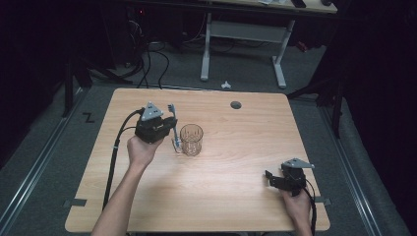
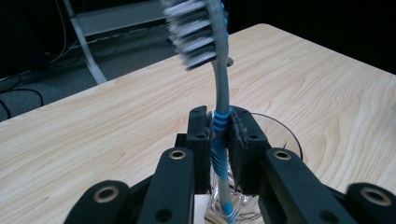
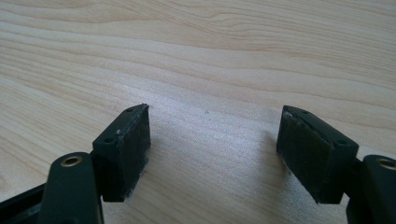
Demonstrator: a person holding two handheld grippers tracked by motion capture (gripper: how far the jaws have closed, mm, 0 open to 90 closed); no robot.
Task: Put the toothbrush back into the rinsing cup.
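Note:
A grey and blue toothbrush (image 2: 219, 84) stands nearly upright with its white bristles at the top. My left gripper (image 2: 219, 140) is shut on its blue ribbed handle. In the high view my left gripper (image 1: 169, 132) holds the toothbrush (image 1: 173, 125) just left of a clear glass (image 1: 191, 139), with the handle's lower end at the glass's near rim (image 2: 285, 133). My right gripper (image 1: 269, 178) rests low at the table's front right, and its pads (image 3: 135, 140) stand wide apart over bare wood, open with nothing between them.
The light wooden table (image 1: 236, 162) has a round cable hole (image 1: 236, 104) near its far edge. Beyond it stand the white legs of a desk (image 1: 243, 44) and cables on the grey floor. Dark stands flank the table on both sides.

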